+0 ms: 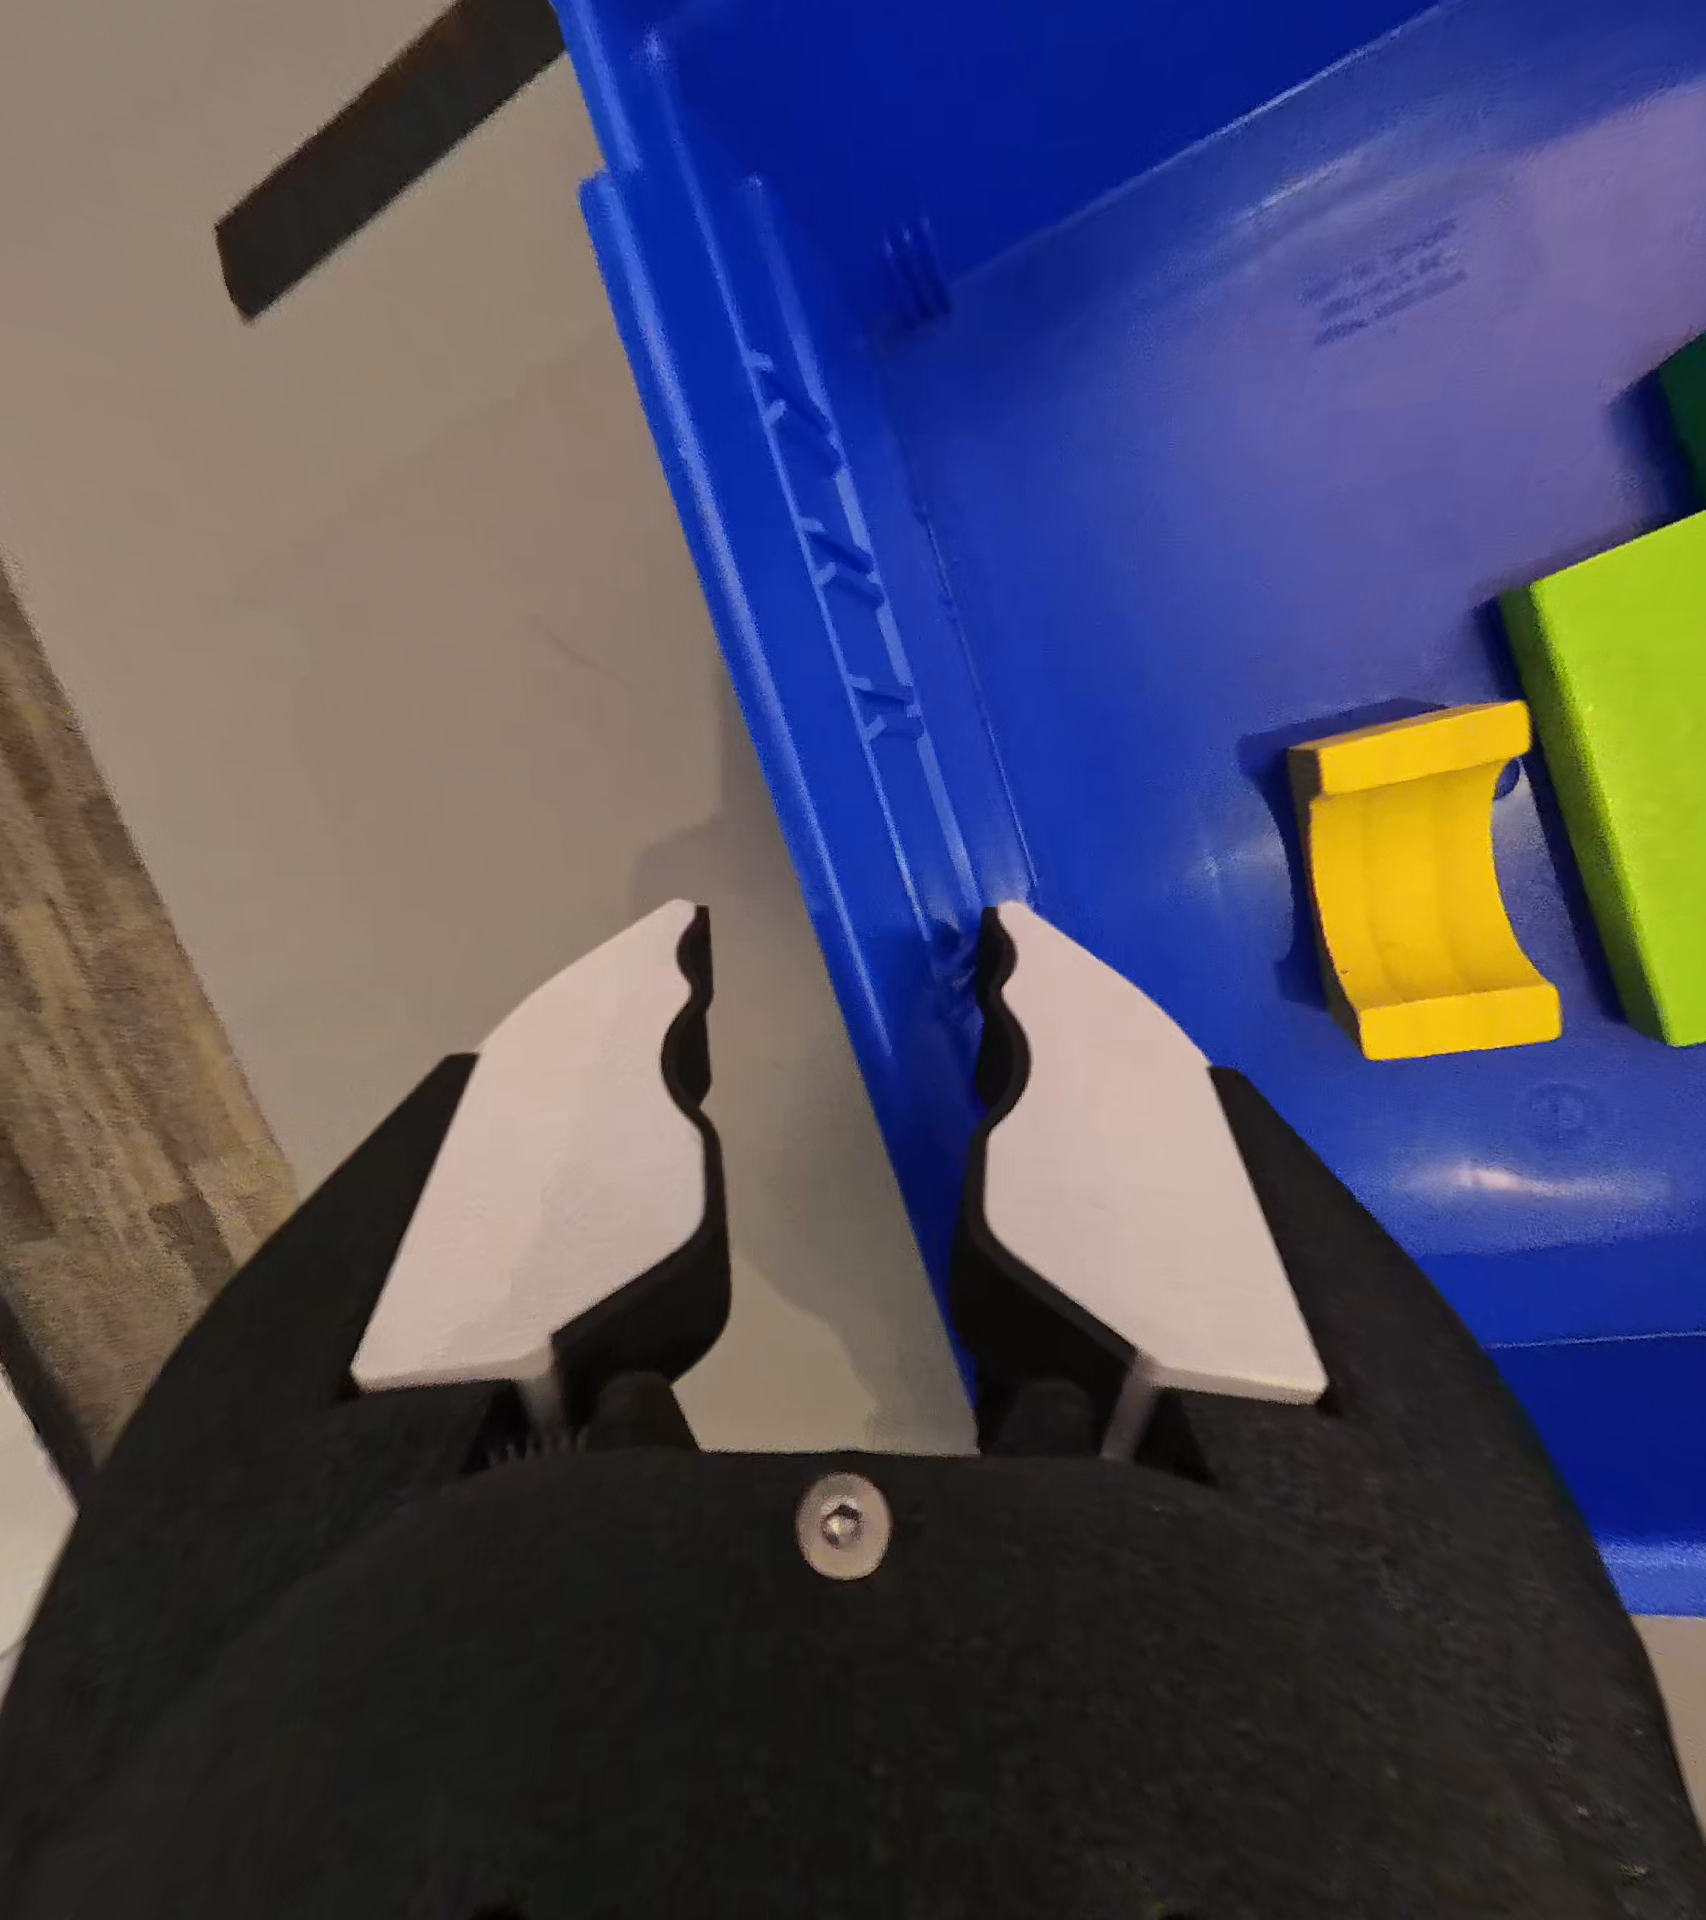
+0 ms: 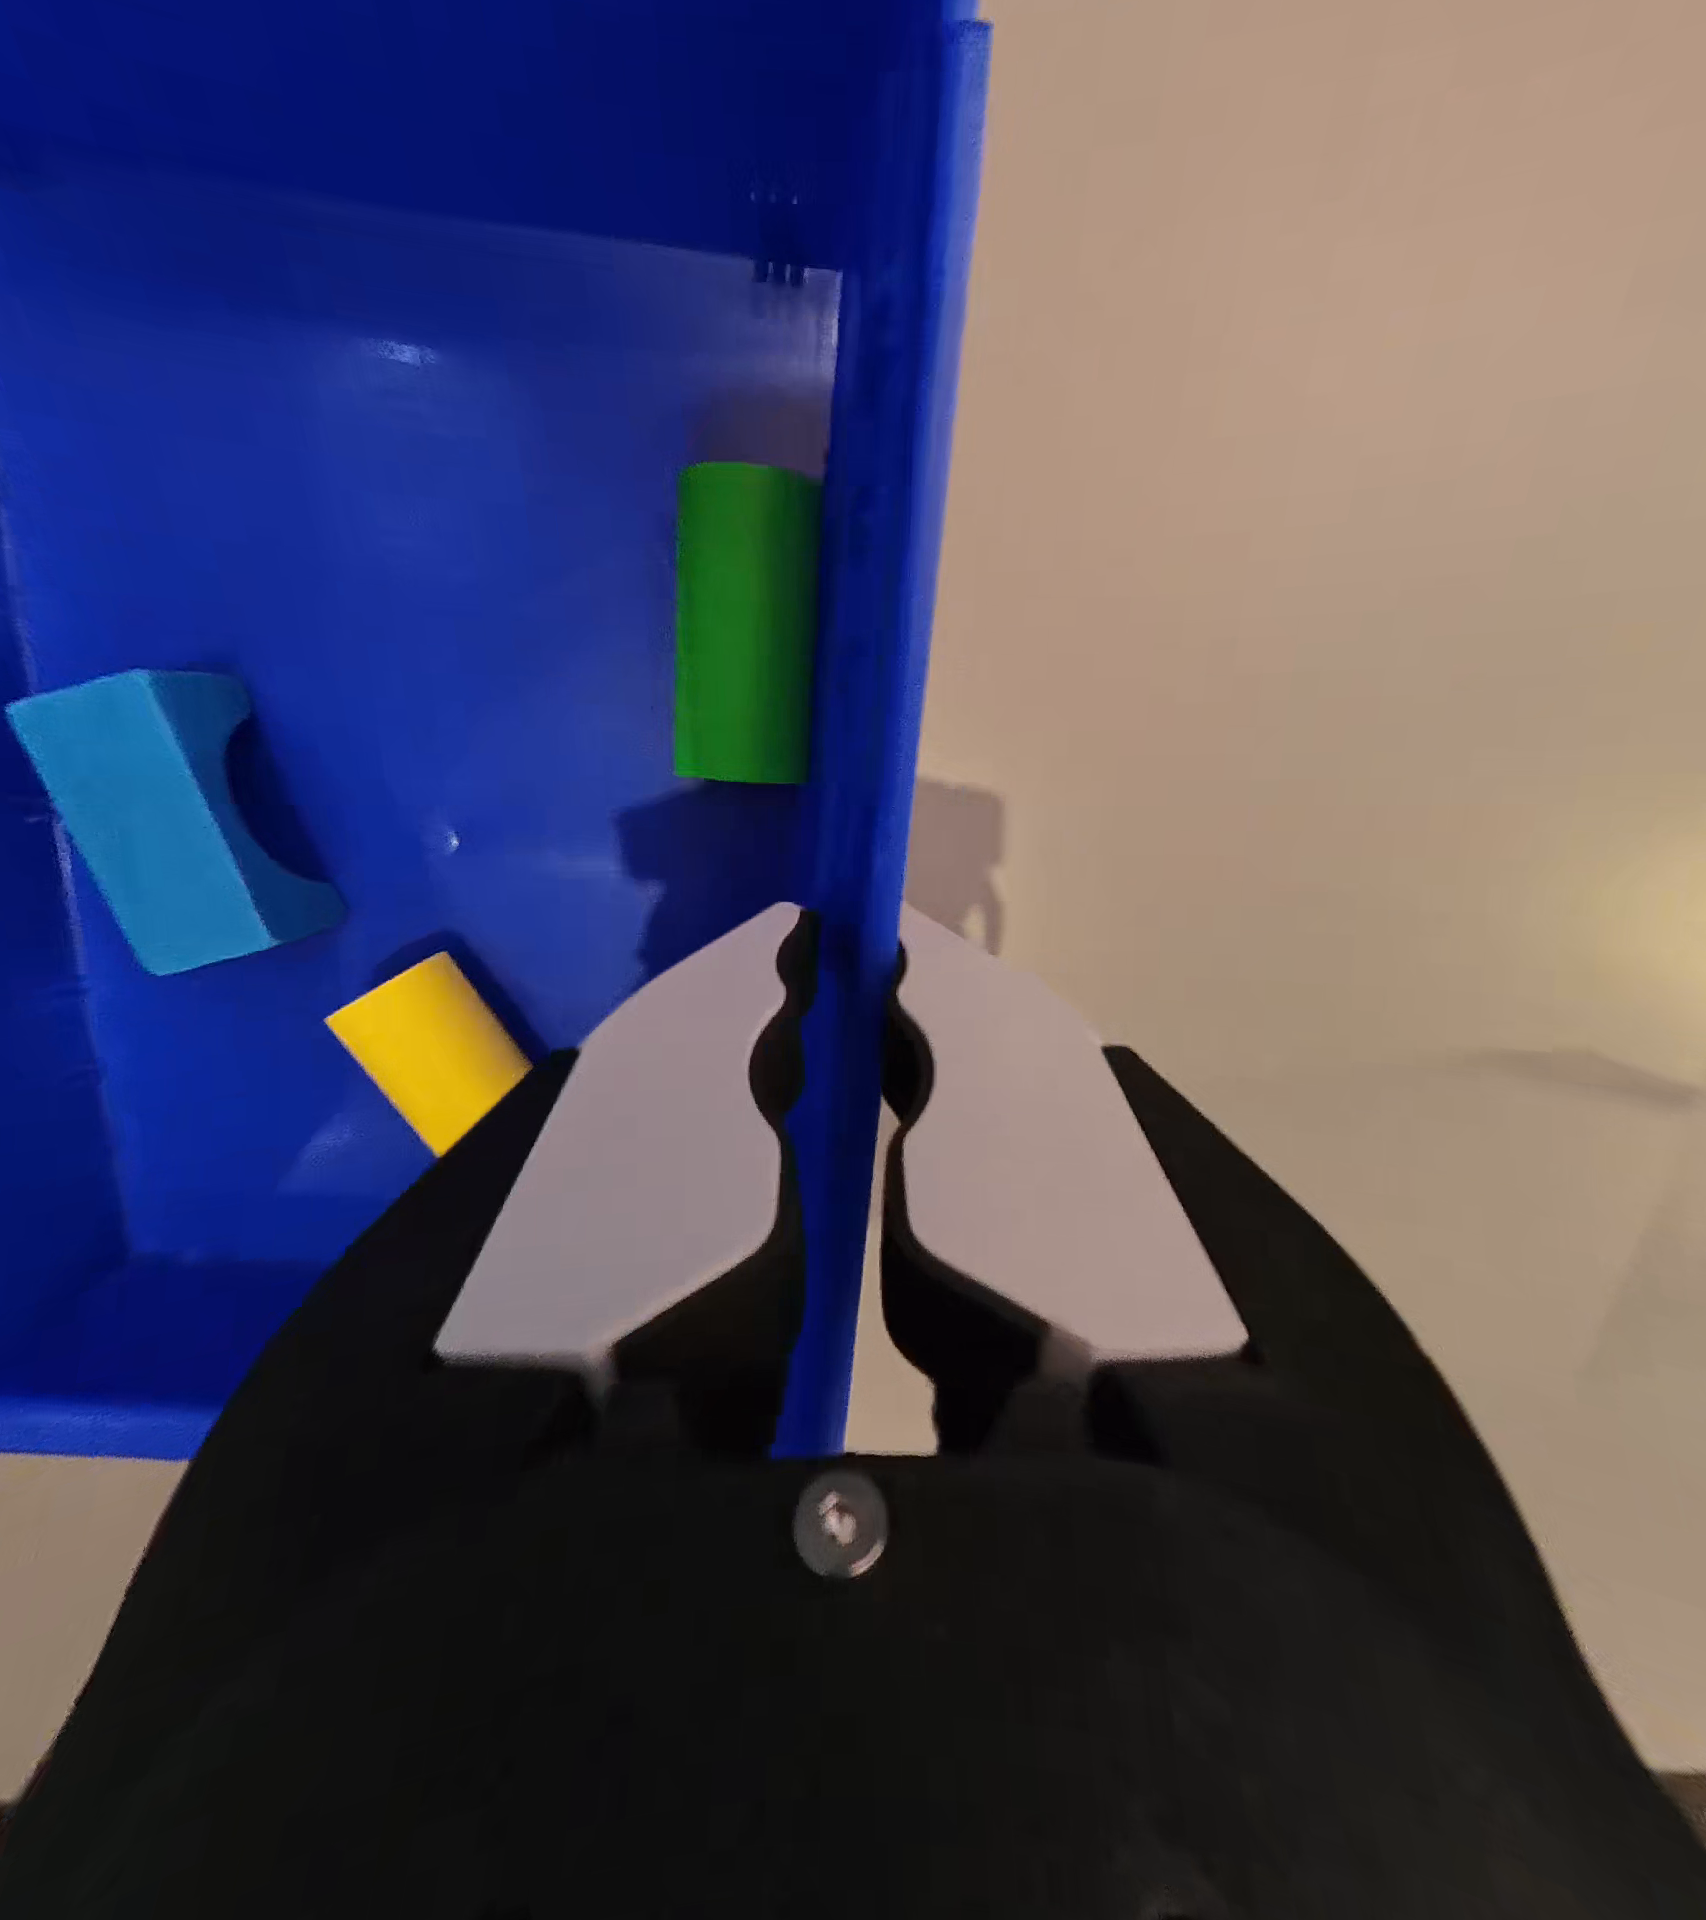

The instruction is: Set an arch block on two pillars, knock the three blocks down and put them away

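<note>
The blocks are looking light, rigid and smooth-painted, so they are probably best pinched across flat faces. All are lying in the blue bin (image 2: 413, 312): a yellow arch block (image 1: 1420, 883), a lime slab (image 1: 1680, 769), a blue arch block (image 2: 174, 821), a green cylinder (image 2: 745, 623) and a yellow cylinder (image 2: 428, 1044). The right claw (image 2: 847, 940) is pinching the bin's side wall. The left claw (image 1: 844, 920) is standing spread, apparently straddling the opposite rim above the bench (image 1: 361, 623).

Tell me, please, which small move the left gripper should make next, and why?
Probably close the left gripper on the blue bin wall: its open jaws straddle that wall, while the right gripper already pinches the opposite wall. Blocks lie inside.
</note>
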Demonstrator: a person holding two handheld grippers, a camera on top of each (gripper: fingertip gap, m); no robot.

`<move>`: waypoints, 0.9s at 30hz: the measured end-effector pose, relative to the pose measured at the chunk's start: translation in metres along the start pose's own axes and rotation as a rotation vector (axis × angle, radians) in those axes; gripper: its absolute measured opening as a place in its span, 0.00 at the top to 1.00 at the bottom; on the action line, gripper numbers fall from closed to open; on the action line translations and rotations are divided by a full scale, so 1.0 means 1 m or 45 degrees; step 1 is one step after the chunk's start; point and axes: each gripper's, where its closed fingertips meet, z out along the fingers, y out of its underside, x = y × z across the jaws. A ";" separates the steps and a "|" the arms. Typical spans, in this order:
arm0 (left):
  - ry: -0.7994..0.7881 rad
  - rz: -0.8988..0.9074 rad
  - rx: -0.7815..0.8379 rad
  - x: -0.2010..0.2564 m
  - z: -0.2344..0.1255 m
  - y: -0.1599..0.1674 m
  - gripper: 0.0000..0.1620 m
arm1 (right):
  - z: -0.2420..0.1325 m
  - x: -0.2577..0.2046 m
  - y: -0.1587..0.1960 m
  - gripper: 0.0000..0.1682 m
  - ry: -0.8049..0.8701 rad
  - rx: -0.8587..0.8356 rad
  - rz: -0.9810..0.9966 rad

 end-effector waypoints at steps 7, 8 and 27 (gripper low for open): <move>0.063 -0.085 -0.015 -0.010 0.004 0.010 0.85 | -0.001 0.012 0.005 0.96 -0.092 0.024 0.081; 0.057 -0.102 -0.021 -0.015 0.005 0.014 0.85 | -0.002 0.016 0.006 0.96 -0.087 0.029 0.093; 0.393 0.081 0.388 0.094 -0.073 -0.052 0.80 | -0.080 0.011 -0.035 0.79 0.145 0.487 -0.038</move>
